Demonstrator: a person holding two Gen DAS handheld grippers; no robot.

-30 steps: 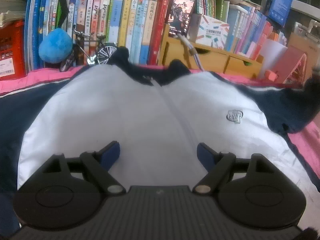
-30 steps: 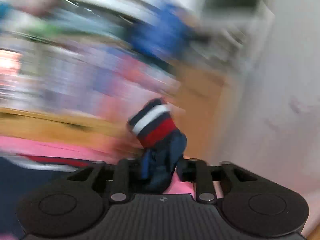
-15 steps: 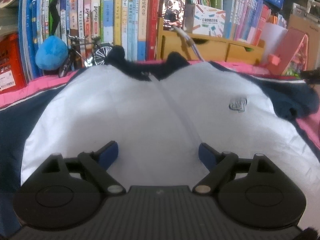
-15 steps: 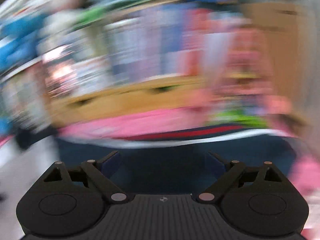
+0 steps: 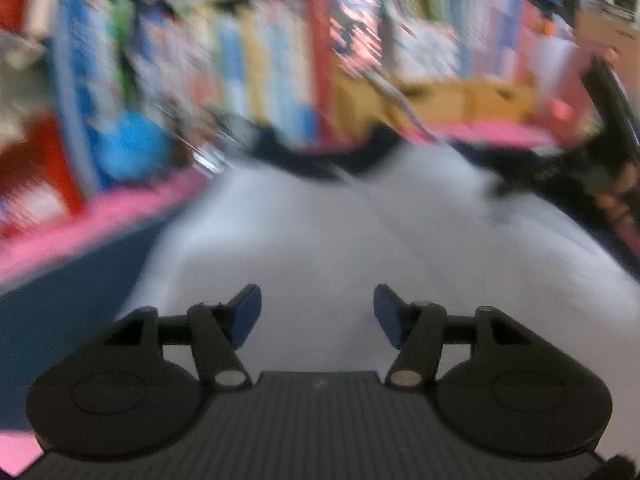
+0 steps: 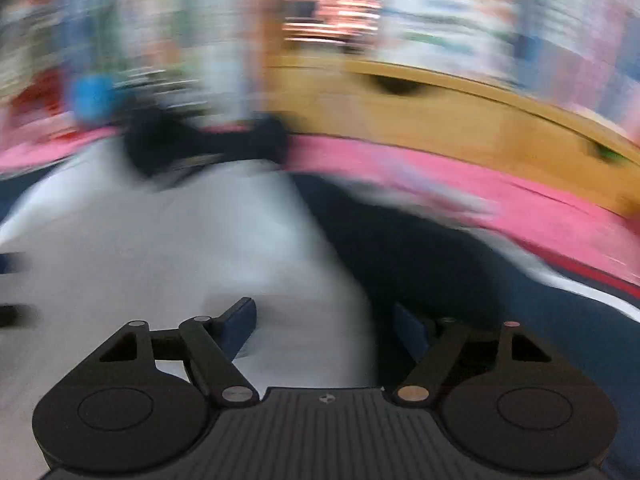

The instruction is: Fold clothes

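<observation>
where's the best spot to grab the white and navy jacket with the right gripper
Likely the seam where the jacket's white front meets its navy sleeve. The right gripper hangs over that line, jaws closing with nothing pinched yet. The cloth lies flat on the pink cover, so come from above and pinch a fold.

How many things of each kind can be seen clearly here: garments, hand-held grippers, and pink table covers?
Garment: 1, the white and navy jacket
Hand-held grippers: 2, the left hand-held gripper and the right hand-held gripper, both with jaws closing and nothing pinched
Pink table cover: 1
Total: 4
</observation>
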